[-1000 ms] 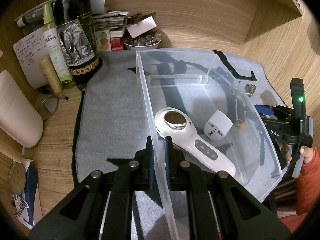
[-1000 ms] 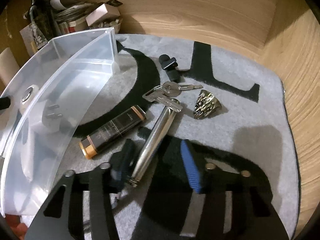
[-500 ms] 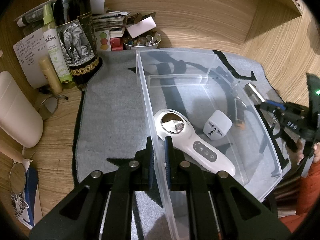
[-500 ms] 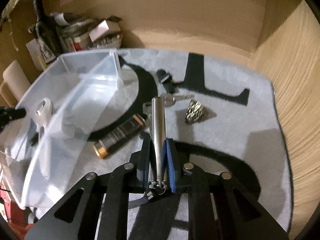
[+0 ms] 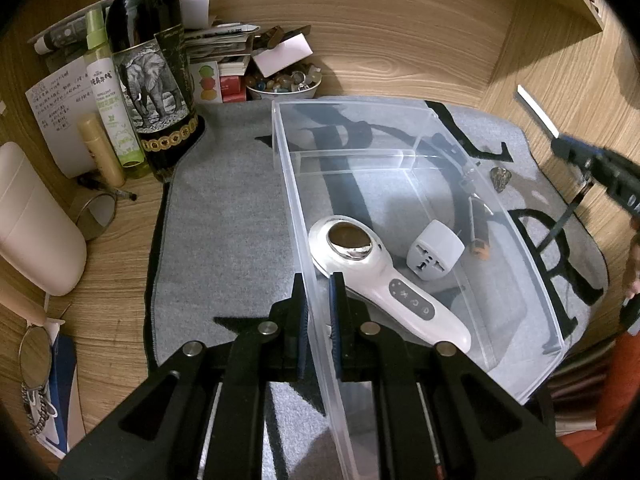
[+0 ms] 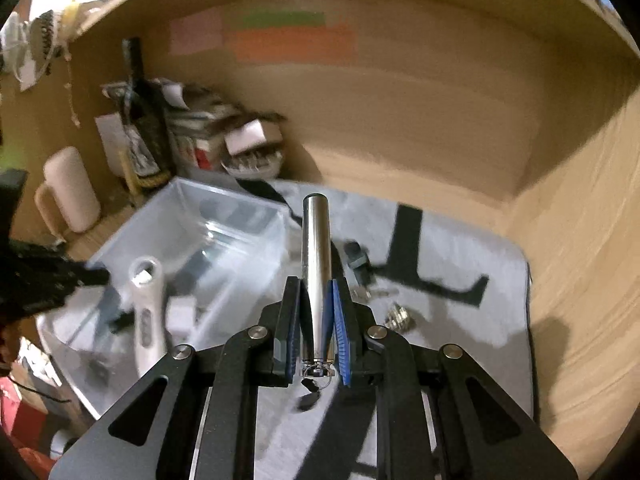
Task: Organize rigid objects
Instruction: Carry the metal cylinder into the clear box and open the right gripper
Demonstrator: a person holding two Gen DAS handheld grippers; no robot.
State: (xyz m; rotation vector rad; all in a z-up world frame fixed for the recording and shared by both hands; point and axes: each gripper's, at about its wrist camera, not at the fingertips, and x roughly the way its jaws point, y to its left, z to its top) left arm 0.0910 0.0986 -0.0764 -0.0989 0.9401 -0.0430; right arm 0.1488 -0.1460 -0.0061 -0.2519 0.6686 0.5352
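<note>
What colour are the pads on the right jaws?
Blue pads, clearest in the right wrist view.

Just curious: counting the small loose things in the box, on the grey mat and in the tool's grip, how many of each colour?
White: 2, handheld device and plug adapter, both in the clear box
Silvery metal: 3, tube, keys, ridged trinket
Dark: 2, black clip, orange-tipped bar
Total: 7

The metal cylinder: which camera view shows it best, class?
The right wrist view: the metal cylinder sits sharp and central, clamped in the right hand-held gripper. In the left wrist view it is a small, blurred streak at the frame's edge.
</note>
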